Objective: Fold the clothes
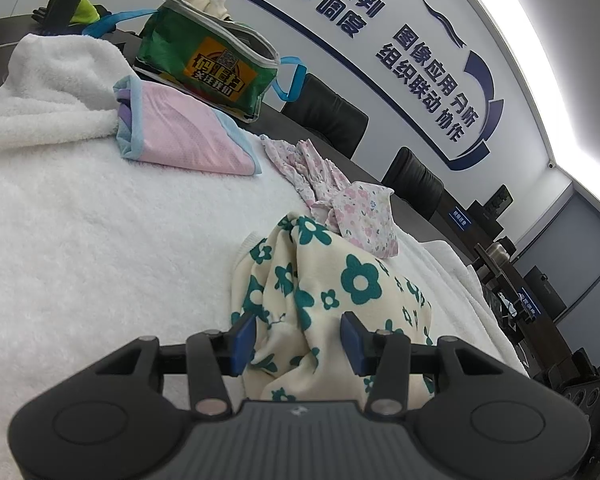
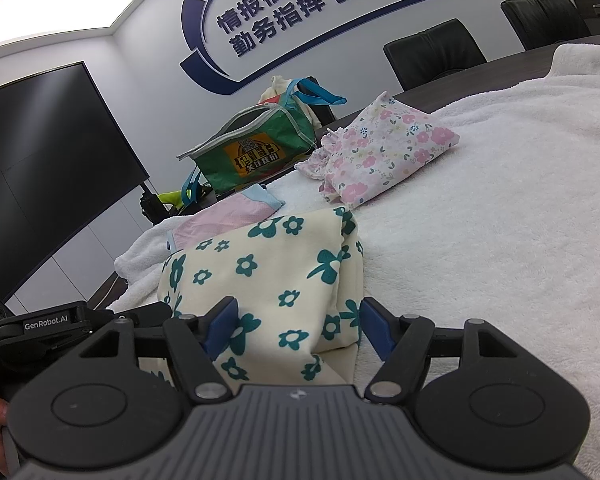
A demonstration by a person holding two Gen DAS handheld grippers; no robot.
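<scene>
**Both grippers at the cream garment's near edge**

The cream garment [image 1: 332,292] lies bunched on the white towel [image 1: 80,260]. The left gripper [image 1: 298,342] stands spread, cloth between its pads; whether they pinch it I cannot tell. The right gripper [image 2: 300,330] is spread wide over the same cloth. At 12 o'clock lies the floral garment [image 2: 384,156], at 11 the pink one [image 1: 184,136] beside a green bag [image 1: 212,64]. Bare towel opens at 9 and 3 o'clock
</scene>
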